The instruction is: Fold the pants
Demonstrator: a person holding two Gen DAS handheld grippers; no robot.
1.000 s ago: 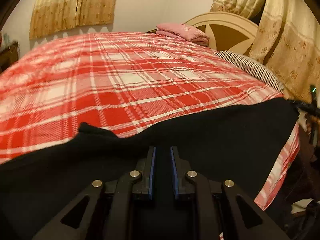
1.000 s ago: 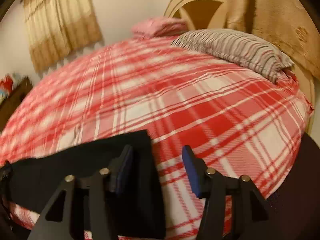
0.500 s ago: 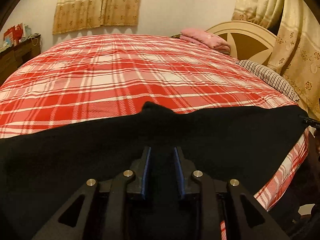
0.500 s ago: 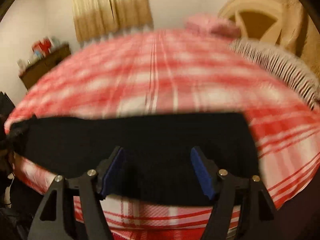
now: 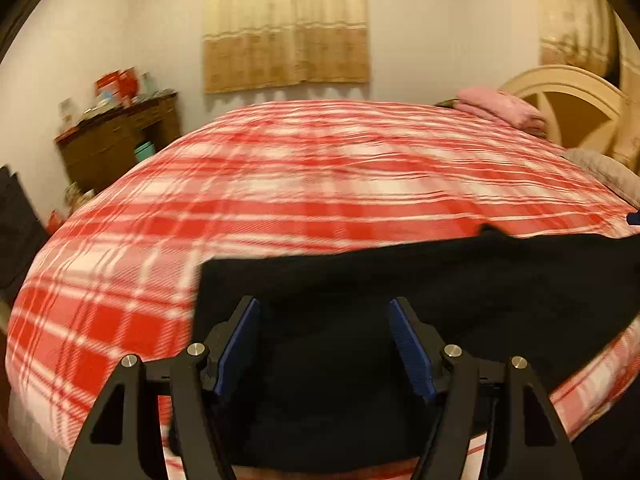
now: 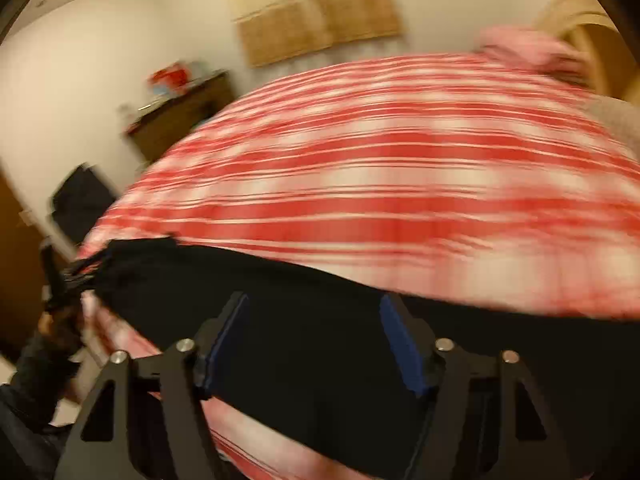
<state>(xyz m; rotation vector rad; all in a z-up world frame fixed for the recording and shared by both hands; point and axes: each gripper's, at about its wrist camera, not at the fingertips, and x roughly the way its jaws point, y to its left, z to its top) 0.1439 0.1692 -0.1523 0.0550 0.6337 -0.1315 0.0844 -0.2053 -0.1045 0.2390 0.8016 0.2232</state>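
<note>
Hovering spread over the black pants, the left gripper holds nothing; the right gripper is likewise spread and empty. The pants lie as a long band just ahead on the plaid bed. Judging so, a lengthwise fold looks laid; next needs gripping one end.

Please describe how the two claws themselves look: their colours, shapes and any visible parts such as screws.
The left claw and the right claw look alike: matte black angular frames with triangular cut-outs, four round silver screw heads each, and two fingers lined with flat blue pads. No cables or markings show on them. In the right view, a dark sleeve shows at the lower left.
</note>
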